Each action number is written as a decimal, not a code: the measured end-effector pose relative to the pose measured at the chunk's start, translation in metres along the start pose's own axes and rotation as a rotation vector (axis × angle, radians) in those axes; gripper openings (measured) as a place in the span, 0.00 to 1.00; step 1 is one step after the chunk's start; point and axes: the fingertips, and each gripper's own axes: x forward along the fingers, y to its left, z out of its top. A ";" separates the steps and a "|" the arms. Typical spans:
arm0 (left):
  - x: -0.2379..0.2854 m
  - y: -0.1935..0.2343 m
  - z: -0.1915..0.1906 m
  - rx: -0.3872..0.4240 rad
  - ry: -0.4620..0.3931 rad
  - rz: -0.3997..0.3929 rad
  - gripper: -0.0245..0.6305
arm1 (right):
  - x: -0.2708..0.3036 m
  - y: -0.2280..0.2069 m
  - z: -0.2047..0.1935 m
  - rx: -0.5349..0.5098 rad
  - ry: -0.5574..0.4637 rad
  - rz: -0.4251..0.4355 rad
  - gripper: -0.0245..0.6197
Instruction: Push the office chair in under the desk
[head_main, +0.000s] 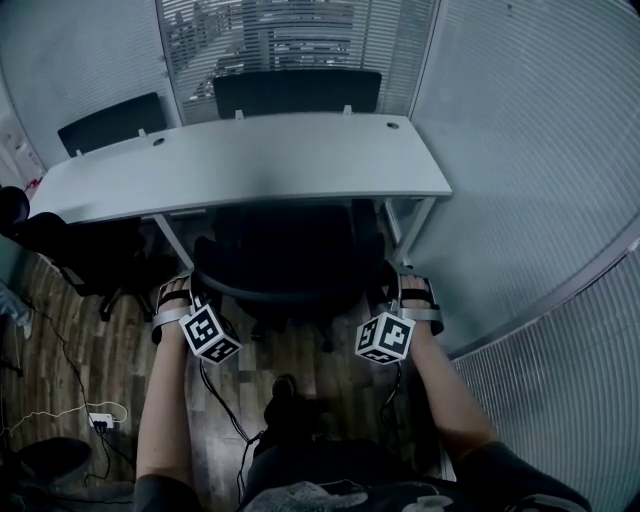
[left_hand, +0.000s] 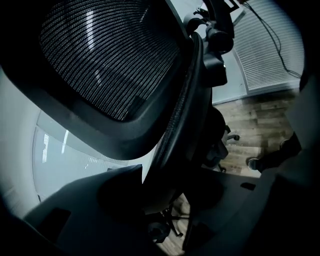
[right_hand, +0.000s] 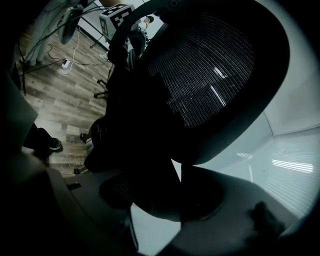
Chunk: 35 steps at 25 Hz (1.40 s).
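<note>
The black mesh office chair (head_main: 290, 255) stands at the white desk (head_main: 250, 160), its seat under the desktop and its curved backrest rim toward me. My left gripper (head_main: 185, 292) grips the rim's left end and my right gripper (head_main: 405, 292) its right end. In the left gripper view the backrest frame (left_hand: 187, 100) runs down between the jaws of the left gripper (left_hand: 165, 185), both pressing on it. The right gripper view shows the mesh back (right_hand: 210, 70) with its frame pinched in the right gripper (right_hand: 170, 195).
A second dark chair (head_main: 90, 250) sits at the desk's left end; two more chairs (head_main: 297, 92) stand behind the desk. A white desk leg (head_main: 415, 230) is right of the chair. Blinded glass walls (head_main: 540, 150) close the right side. A power strip and cables (head_main: 100, 420) lie on the wood floor.
</note>
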 end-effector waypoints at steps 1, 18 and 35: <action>0.005 0.003 0.000 0.001 -0.010 0.010 0.40 | 0.005 -0.001 0.001 0.000 0.005 0.001 0.41; 0.098 0.058 0.029 0.064 -0.113 0.016 0.37 | 0.120 -0.048 0.000 0.003 0.141 -0.007 0.41; 0.194 0.122 0.034 0.075 -0.132 0.018 0.37 | 0.221 -0.087 0.025 0.011 0.192 -0.026 0.41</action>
